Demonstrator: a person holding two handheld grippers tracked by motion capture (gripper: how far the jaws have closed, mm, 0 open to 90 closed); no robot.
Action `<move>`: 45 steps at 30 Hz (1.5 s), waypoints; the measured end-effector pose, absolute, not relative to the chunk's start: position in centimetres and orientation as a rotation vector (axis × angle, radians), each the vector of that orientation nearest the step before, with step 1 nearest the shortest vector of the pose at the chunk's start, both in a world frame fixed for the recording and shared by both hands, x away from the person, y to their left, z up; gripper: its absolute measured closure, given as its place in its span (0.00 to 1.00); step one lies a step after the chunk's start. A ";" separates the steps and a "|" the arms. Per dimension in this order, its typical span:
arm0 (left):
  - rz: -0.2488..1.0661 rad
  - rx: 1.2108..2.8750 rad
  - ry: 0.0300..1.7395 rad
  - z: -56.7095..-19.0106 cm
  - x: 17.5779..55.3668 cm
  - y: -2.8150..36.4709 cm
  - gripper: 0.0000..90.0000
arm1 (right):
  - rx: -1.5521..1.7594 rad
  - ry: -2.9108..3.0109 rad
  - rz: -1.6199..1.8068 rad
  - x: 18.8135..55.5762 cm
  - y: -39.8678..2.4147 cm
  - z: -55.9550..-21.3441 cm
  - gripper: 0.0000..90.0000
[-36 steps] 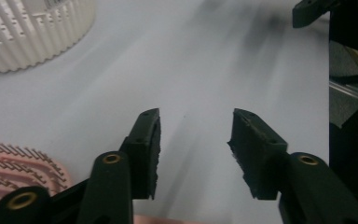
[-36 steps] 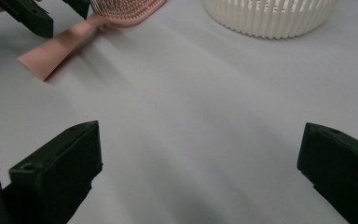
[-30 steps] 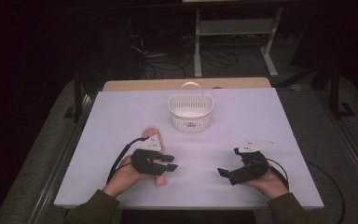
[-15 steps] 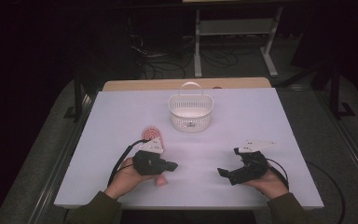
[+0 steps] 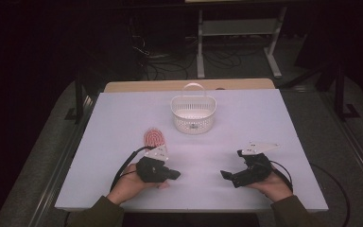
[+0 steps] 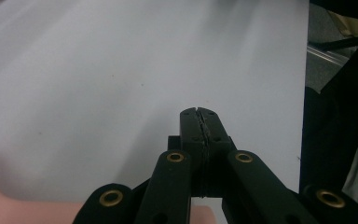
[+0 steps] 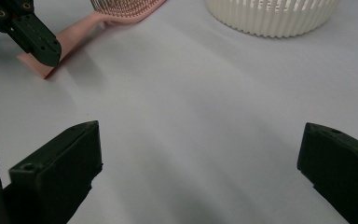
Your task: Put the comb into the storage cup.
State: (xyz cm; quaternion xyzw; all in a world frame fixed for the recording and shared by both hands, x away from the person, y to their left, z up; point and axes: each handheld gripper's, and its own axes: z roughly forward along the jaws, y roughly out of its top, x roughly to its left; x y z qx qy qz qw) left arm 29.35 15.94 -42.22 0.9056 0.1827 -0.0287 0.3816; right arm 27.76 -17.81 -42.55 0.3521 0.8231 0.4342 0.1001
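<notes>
High view: pink hairbrush [image 5: 153,138] flat on white table [image 5: 264,118], bristle head toward basket [image 5: 175,108], handle running back under left gripper [image 5: 174,176]. Left gripper view: jaws pressed tight together, nothing pinched btwn them, pink handle [image 6: 9,205] low at bottom-left, i.e. beneath and beside, not in the bite. Right gripper view: same story, closed tip [image 7: 46,51] sitting just over handle end [image 7: 37,63].

Judged step: pick up brush w/ left. To do well: reopen jaws, drop lower so pads straddle handle across its narrow width, then squeeze; best to grab mid-handle, not the very end, else head prob. sags or pivots. Keep approach near level w/ table to avoid pushing brush away.

Pose: left hand [image 5: 127,182] low at near edge, gripper pointing right and slightly fwd, close to surface. Right hand [image 5: 272,184] resting near opposite side, right gripper [image 5: 224,175] aimed left, jaws spread wide, empty, well apart from brush.
</notes>
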 end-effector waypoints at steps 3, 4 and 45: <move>-0.080 2.330 0.462 -42.4 29.1 15.9 1.00 | 1.042 2.433 1.284 27.8 -17.9 -42.6 0.00; -0.084 2.331 0.467 -42.5 29.1 15.9 1.00 | 1.044 2.433 1.282 27.8 -17.9 -42.6 0.00; -0.098 2.443 0.509 -42.9 28.5 17.5 1.00 | 1.049 2.439 1.269 27.8 -17.9 -42.7 0.00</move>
